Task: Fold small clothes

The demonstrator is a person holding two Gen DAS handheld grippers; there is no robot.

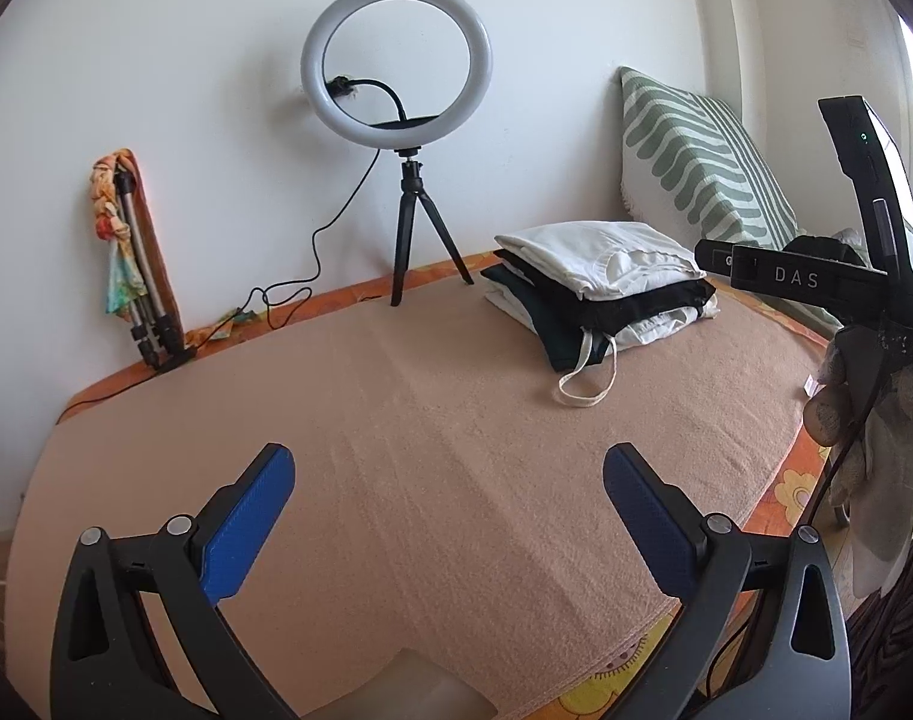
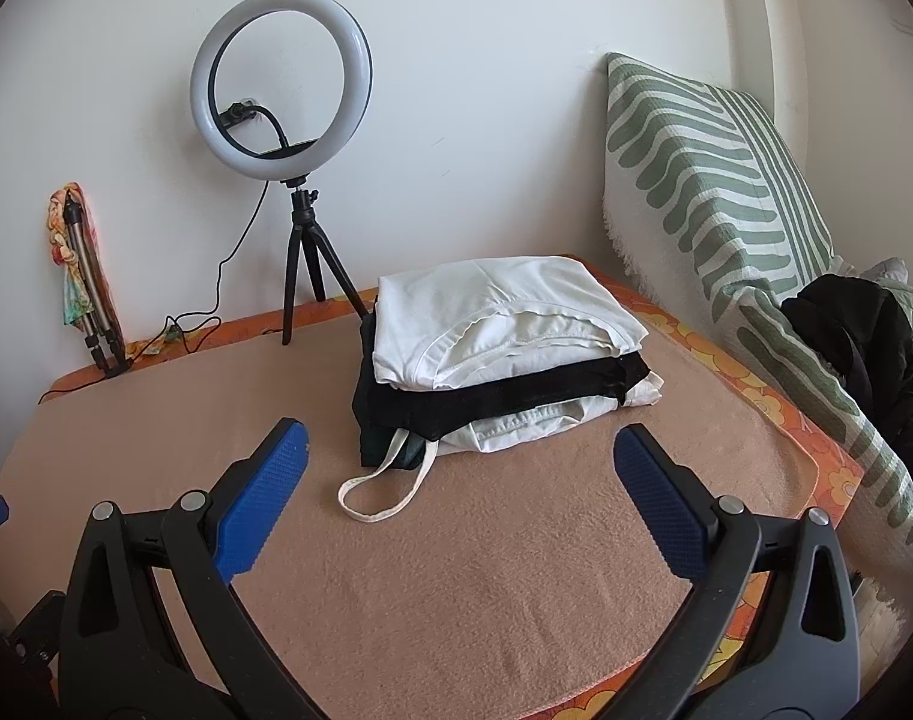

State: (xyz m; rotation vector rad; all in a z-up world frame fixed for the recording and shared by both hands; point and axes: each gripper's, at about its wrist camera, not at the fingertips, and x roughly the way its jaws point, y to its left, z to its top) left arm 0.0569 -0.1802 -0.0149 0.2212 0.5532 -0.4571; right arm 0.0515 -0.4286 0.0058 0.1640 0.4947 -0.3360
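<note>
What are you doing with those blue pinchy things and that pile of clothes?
A person holds a two-finger gripper in each hand. The left gripper and the right gripper are both open and hold nothing, above a peach blanket. A stack of folded clothes, white on top with black under it, sits on the blanket. A dark garment lies unfolded by the striped pillow. A ring light stands behind.

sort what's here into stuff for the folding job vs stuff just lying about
For the job: stack of folded clothes, dark garment heap, blanket work surface, left claw, right claw.

Lying about: ring light, folded tripod, striped cushion.
</note>
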